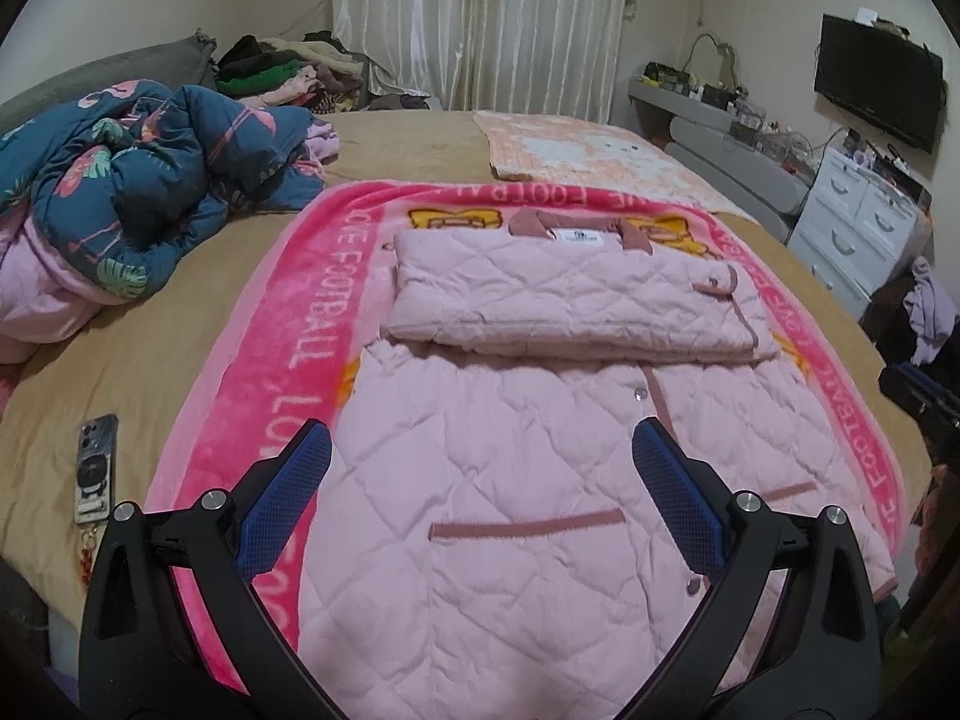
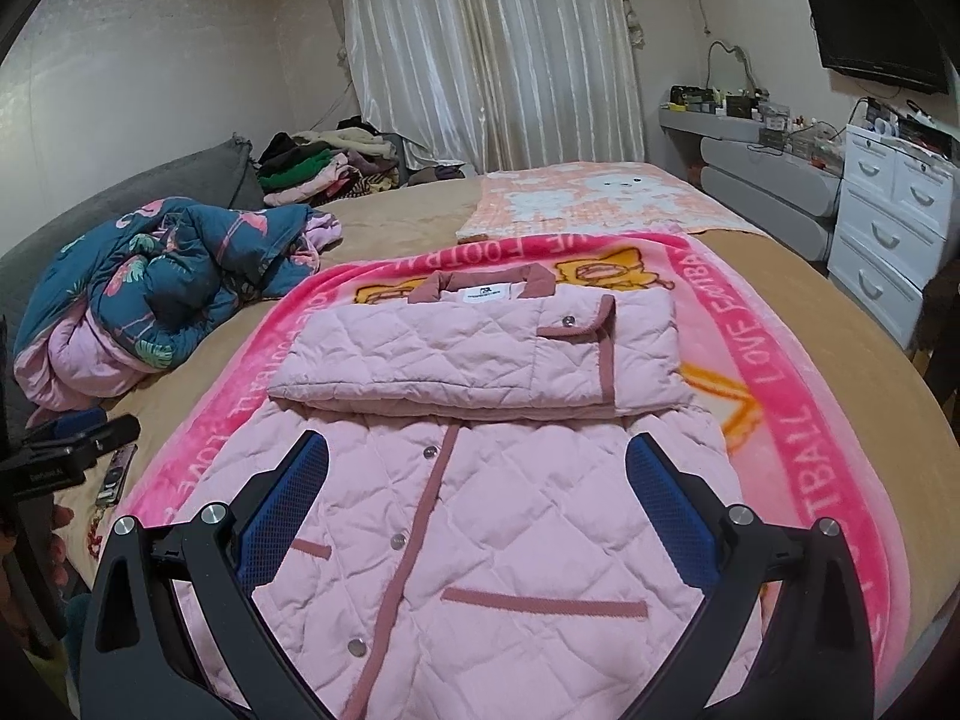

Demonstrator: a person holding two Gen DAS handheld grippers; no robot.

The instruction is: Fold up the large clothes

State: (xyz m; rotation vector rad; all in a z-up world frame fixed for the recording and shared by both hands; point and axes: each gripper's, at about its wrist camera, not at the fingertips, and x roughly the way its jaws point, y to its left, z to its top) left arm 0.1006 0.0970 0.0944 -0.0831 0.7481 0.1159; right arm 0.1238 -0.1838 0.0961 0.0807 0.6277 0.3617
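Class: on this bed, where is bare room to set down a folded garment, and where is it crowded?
Free: tan sheet between rumpled quilt and peach towel. Crowded: clothes pile by the curtain, pink blanket under the jacket.

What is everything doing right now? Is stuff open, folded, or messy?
Pink quilted jacket: lying flat, snapped shut, sleeves folded across the chest.
Left gripper: open, holding nothing.
Right gripper: open, holding nothing.
Pink football blanket: spread flat under the jacket.
Blue flamingo quilt: crumpled in a heap.
Black wall television: screen dark.
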